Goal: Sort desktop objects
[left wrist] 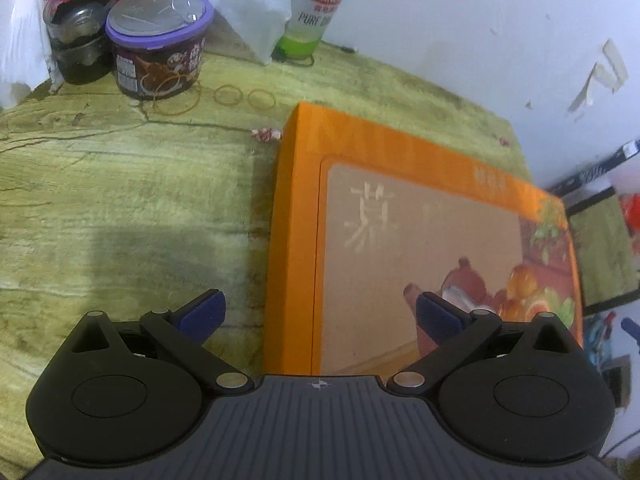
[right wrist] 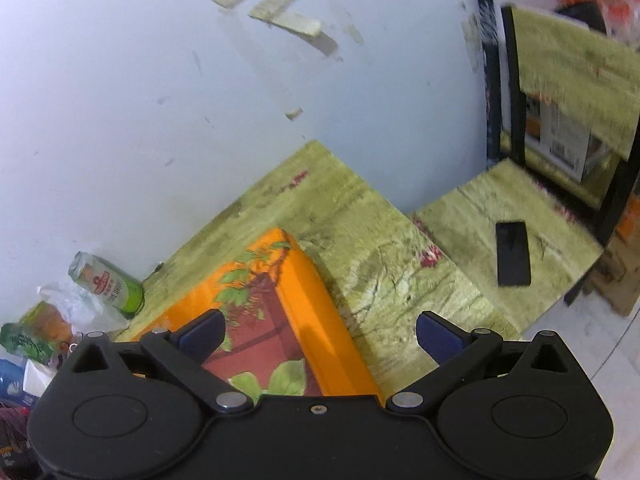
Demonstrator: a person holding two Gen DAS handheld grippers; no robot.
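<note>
Overhead, both claws, left and right, hover spread above orange box.

We only get part of the orange box: the left gripper body covers its near edge, and in the right wrist view most of the lid sits behind the housing. The green bottle loses its top to the frame edge, and its label reads only partly. The white lettering on the box lid is too smeared for us to read. The chair is motion-blurred, and the dark flat thing on its seat we can't identify.
</note>
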